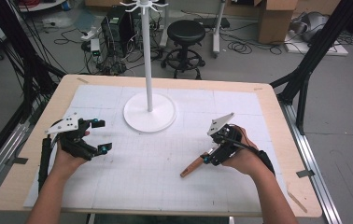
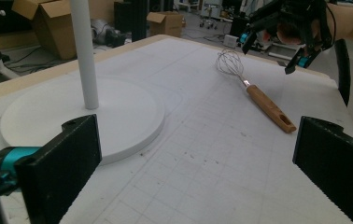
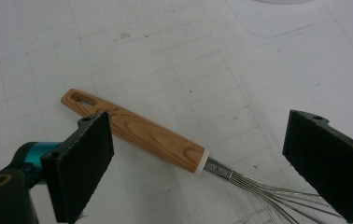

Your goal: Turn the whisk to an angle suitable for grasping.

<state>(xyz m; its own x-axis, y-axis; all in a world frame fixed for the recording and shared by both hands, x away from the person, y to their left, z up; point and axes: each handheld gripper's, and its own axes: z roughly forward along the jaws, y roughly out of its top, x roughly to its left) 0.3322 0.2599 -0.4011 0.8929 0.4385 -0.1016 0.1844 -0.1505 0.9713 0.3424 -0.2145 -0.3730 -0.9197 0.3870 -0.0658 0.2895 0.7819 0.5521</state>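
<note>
The left tool (image 1: 99,136) hovers with jaws wide and empty, well apart from the wire whisk with a wooden handle (image 3: 149,136). It lies flat on the counter (image 1: 165,168) directly beneath the right tool (image 3: 202,154), whose spread jaws straddle its long axis without touching.

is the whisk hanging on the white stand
No, the whisk lies flat on the table mat, apart from the white stand, with its wooden handle pointing away from the stand's round base.
</note>
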